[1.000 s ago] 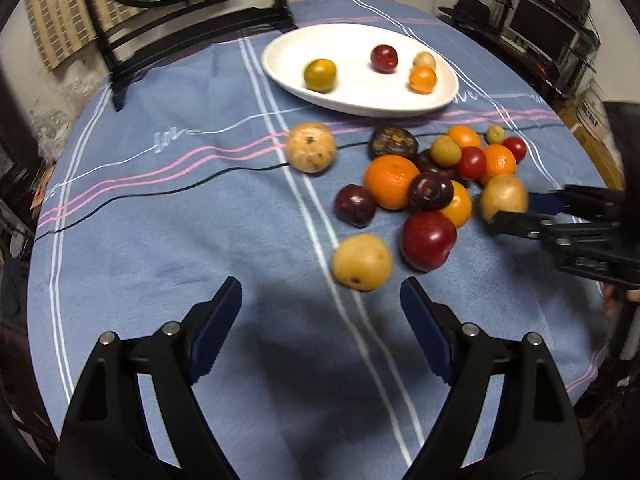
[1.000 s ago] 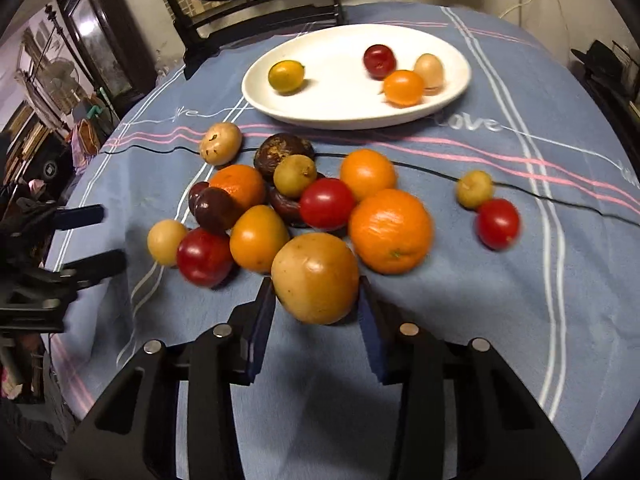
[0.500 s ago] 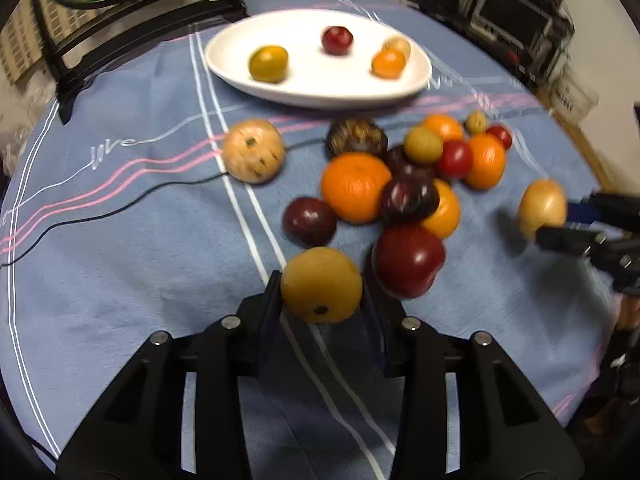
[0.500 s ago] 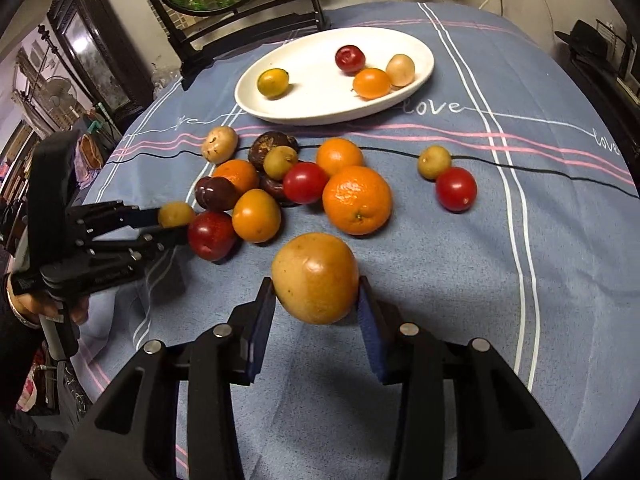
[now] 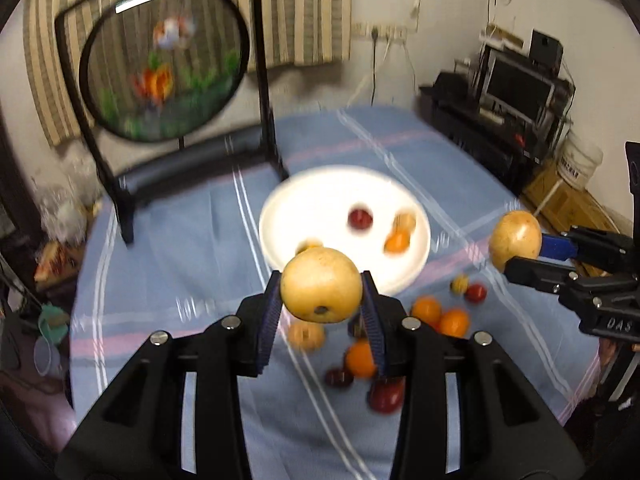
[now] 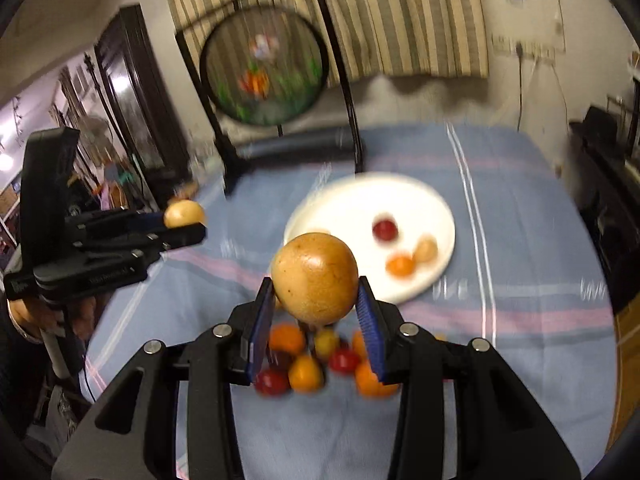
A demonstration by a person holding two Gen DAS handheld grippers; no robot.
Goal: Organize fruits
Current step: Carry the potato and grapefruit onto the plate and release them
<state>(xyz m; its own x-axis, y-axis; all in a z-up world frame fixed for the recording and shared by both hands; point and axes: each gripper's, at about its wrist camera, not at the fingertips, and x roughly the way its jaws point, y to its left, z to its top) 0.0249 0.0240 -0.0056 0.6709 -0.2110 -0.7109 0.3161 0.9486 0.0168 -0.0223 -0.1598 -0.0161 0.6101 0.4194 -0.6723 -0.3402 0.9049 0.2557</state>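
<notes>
My left gripper (image 5: 321,292) is shut on a yellow-brown pear (image 5: 321,285) and holds it in the air above the table. My right gripper (image 6: 316,300) is shut on a larger golden-brown pear (image 6: 315,277), also lifted. Each shows in the other's view: the right one with its pear (image 5: 515,240), the left one with its pear (image 6: 184,213). A white oval plate (image 5: 316,204) beyond them holds a few small fruits. A pile of oranges, red and dark fruits (image 5: 440,316) lies on the cloth below the grippers, and shows in the right wrist view (image 6: 306,372).
The table wears a blue cloth with pink and white stripes (image 5: 180,248). A black chair with a round painted panel (image 5: 160,64) stands at the far edge. Shelving with electronics (image 5: 516,96) stands to the right.
The left gripper closed on the yellow-brown pear on the cloth and lifted it. Both grippers rose and tilted up with their pears, toward the plate.
</notes>
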